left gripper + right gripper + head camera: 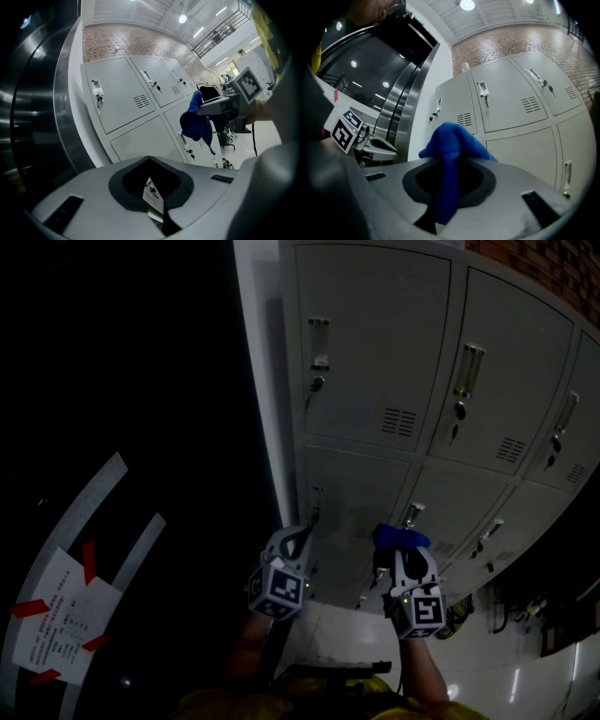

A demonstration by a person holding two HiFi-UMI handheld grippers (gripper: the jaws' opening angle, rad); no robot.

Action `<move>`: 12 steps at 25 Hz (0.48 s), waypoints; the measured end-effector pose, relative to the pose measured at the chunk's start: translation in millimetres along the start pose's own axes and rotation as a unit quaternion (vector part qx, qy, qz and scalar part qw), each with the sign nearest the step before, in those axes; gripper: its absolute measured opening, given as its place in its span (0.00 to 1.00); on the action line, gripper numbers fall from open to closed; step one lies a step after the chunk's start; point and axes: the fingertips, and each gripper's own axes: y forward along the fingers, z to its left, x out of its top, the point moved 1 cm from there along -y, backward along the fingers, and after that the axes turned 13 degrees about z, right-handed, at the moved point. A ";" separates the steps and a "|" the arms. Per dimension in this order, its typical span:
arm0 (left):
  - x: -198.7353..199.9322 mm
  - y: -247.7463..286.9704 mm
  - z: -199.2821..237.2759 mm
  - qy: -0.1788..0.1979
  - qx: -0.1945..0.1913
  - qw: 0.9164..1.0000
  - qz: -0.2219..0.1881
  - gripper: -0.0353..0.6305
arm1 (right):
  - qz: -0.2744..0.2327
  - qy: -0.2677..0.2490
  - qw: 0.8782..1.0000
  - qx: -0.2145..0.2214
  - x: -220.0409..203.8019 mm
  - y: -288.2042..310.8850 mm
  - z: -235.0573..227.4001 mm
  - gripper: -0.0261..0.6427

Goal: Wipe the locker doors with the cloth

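A bank of grey locker doors [394,381] fills the right half of the head view, each with a handle and key lock. My right gripper [405,549] is shut on a blue cloth [400,537], held just in front of a lower door. In the right gripper view the cloth [451,145] bulges out over the gripper's tips [450,161] and hangs down through them. My left gripper [300,538] is beside it, near the lockers' left edge, shut and empty. The left gripper view shows its closed tips [150,159], the lockers [126,98] and the cloth [196,123] in the other gripper.
A dark curved metal wall stands left of the lockers, with a paper notice [58,620] fixed by red tape. A brick wall [553,268] rises above the lockers. Dark gear [520,610] lies on the white floor at lower right.
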 end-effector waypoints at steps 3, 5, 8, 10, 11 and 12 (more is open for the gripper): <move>-3.7 -2.4 1.5 -0.001 0.001 1.000 0.001 0.06 | 0.002 0.006 1.000 0.000 -0.9 -1.6 2.7 0.14; -6.9 -3.7 2.3 -0.003 0.002 1.000 0.002 0.06 | 0.000 0.004 1.000 0.000 -0.9 -2.3 4.7 0.14; -10.3 -4.7 2.0 -0.003 0.001 1.000 -0.001 0.06 | -0.002 0.007 1.000 0.003 -0.7 -2.9 8.2 0.14; -11.2 -4.8 1.0 -0.001 0.001 1.000 -0.002 0.06 | -0.001 0.004 1.000 0.001 -1.0 -3.8 9.3 0.14; -11.1 -5.3 0.5 -0.001 0.001 1.000 -0.002 0.06 | 0.000 0.003 1.000 0.000 -1.0 -4.4 9.7 0.14; -11.3 -6.0 -0.1 -0.001 0.000 1.000 0.000 0.06 | 0.002 0.004 1.000 -0.001 -0.9 -4.9 10.1 0.14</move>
